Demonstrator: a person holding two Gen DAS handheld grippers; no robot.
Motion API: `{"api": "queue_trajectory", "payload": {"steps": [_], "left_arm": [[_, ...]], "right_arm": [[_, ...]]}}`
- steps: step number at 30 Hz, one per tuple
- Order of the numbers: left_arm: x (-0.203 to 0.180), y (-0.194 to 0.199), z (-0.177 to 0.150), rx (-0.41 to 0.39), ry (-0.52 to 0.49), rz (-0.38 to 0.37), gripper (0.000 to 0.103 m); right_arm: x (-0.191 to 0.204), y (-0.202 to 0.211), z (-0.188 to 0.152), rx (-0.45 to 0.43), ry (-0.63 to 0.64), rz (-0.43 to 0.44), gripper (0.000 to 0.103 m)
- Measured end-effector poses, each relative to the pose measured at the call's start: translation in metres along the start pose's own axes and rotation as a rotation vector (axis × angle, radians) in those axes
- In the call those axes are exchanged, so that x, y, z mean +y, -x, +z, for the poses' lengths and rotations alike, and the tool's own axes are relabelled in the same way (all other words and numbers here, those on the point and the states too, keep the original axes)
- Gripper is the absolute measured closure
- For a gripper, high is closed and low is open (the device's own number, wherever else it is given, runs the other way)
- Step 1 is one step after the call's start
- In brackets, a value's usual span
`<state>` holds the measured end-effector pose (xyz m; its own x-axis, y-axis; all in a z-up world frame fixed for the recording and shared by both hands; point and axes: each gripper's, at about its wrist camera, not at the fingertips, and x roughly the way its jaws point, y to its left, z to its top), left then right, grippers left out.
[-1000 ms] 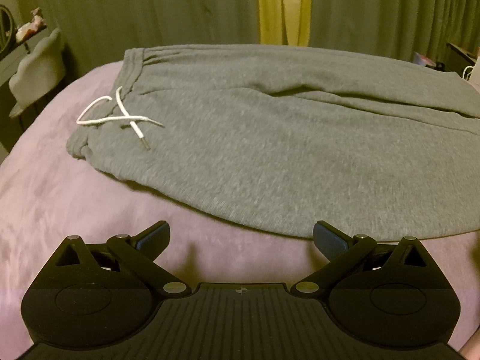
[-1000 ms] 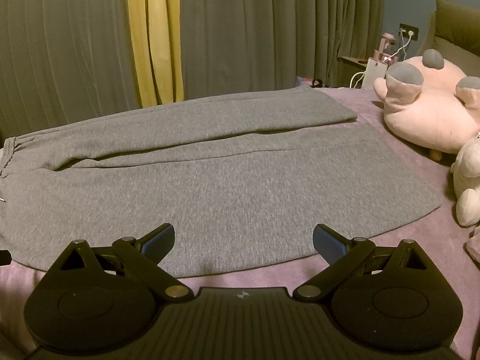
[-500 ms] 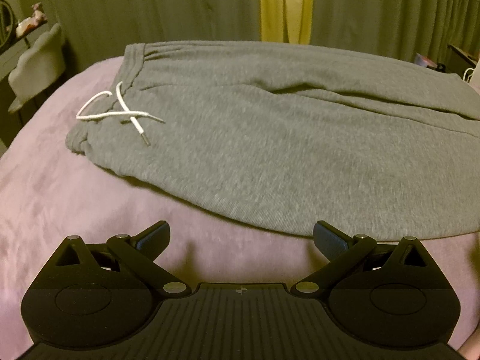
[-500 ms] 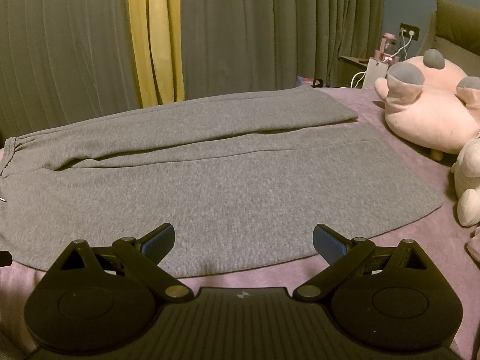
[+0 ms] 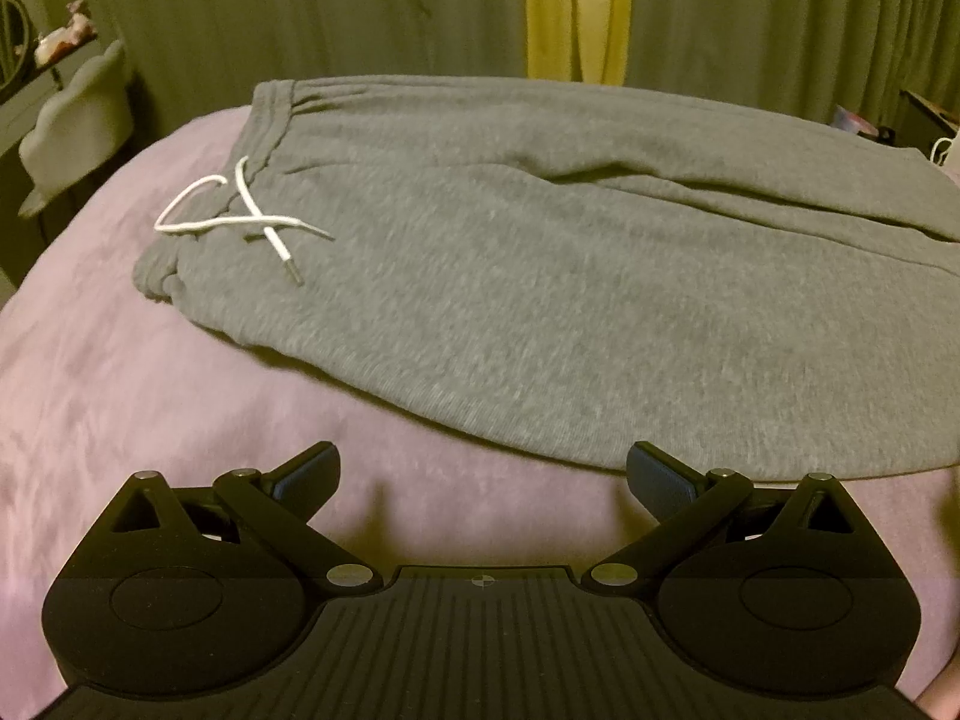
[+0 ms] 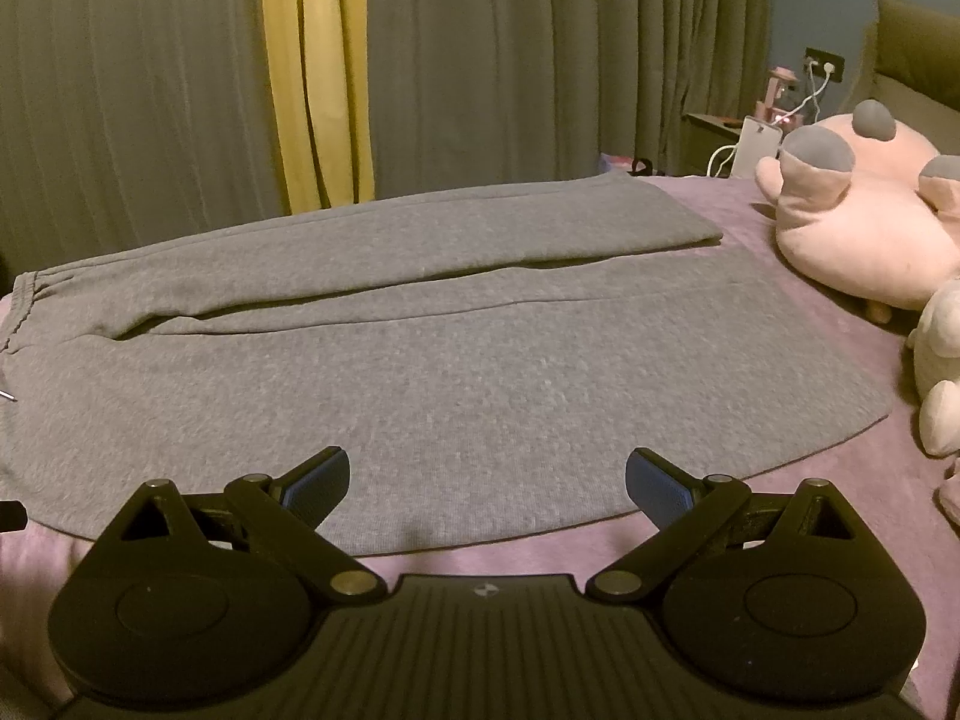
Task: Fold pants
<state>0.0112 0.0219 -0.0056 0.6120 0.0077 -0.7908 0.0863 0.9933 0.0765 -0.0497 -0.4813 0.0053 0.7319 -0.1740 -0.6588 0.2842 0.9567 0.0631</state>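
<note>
A purple bed (image 5: 150, 396) fills the room in front of dark curtains (image 6: 510, 60). The grey pants (image 5: 540, 276) lie flat and unfolded on it, just ahead of both grippers, waistband to the left with a white cord (image 5: 240, 222). The left gripper (image 5: 480, 474) is spread wide and empty, short of the near edge; the right gripper (image 6: 487, 474) is spread too, its fingertips over the near edge. A pinch might take only the top layer, or the blanket with it. The loose cord can slip inside the fold. Plush toys (image 6: 864, 228) lie beside the leg ends, right of the right gripper. The far edge of the pants is hard to see.
</note>
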Motion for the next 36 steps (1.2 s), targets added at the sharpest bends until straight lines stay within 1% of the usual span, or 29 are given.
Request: {"api": "queue_trajectory", "payload": {"steps": [21, 29, 36], "left_arm": [[-0.0005, 0.0004, 0.0013, 0.003, -0.005, 0.008, 0.000], [-0.0029, 0.0017, 0.0008, -0.009, -0.022, 0.019, 0.000], [-0.0037, 0.0029, 0.0012, -0.013, -0.023, 0.014, 0.000]], "right_arm": [[-0.0014, -0.0032, 0.0002, -0.003, 0.013, 0.038, 0.004], [0.0003, -0.0046, 0.0014, 0.009, 0.022, 0.053, 0.004], [-0.0023, -0.0061, 0.0016, 0.030, 0.019, 0.068, 0.004]]}}
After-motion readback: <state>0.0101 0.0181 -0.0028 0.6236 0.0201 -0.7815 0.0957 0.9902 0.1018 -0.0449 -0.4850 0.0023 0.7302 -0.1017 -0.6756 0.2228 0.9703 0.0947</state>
